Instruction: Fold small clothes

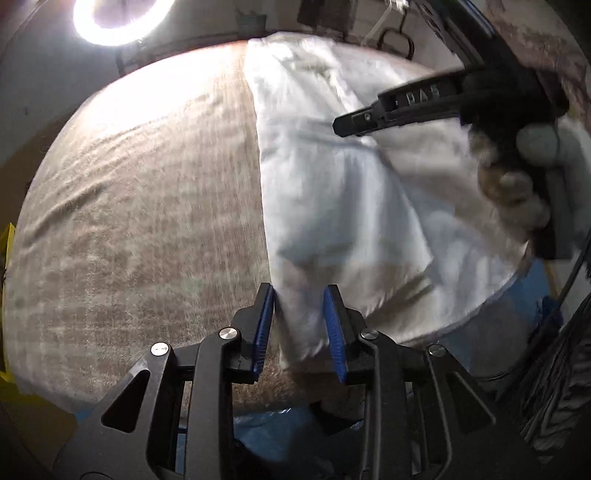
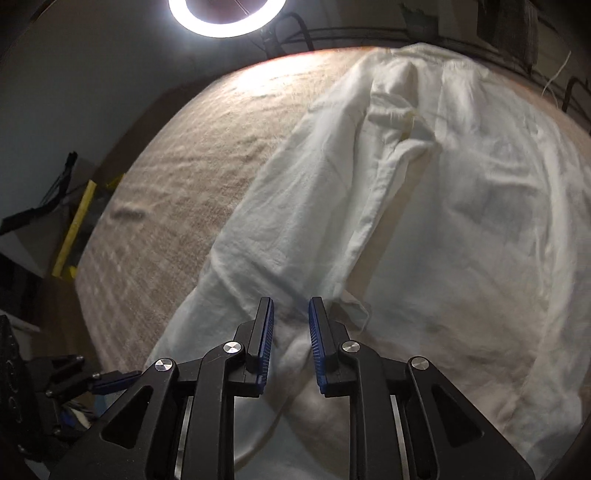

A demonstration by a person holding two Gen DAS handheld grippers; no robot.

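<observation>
**White garment half-folded on tan cloth, both grippers parted over it**

Left wrist view: the left gripper [image 1: 299, 295] pointed steeply down at the near edge of the white garment [image 1: 343, 199]. Its blue pads [image 1: 264, 328] stood apart. A narrow fold of the garment's near corner lay in the gap, close against the left pad but clear of the right one. No pinch seen; grip released.

The garment lay on the tan cloth [image 1: 140, 206] covering the table. It ran from about 6 o'clock up to 12 o'clock in this view, with a straight folded edge along its left side. Bare tan cloth filled the 9 o'clock half.

The right gripper [image 1: 341, 125] entered from 2 o'clock, seen side-on above the garment, with a gloved hand [image 1: 517, 177] around its handle. Picture blurred there.

Right wrist view: the right gripper [image 2: 291, 306] hung over the garment [image 2: 461, 206], pads [image 2: 317, 343] parted with white fabric visible below the gap. Fabric did not look squeezed; whether the pads touched it I could not tell. One layer of the garment was folded over, running diagonally from 6 o'clock toward 12 o'clock, its loose corner just right of the fingertips.

Ring light [image 2: 225, 18] at 12 o'clock. The left gripper's tip [image 2: 114, 380] showed at 8 o'clock, at the garment's edge. Yellow frame [image 2: 75, 229] at 9 o'clock, beyond the table.
</observation>
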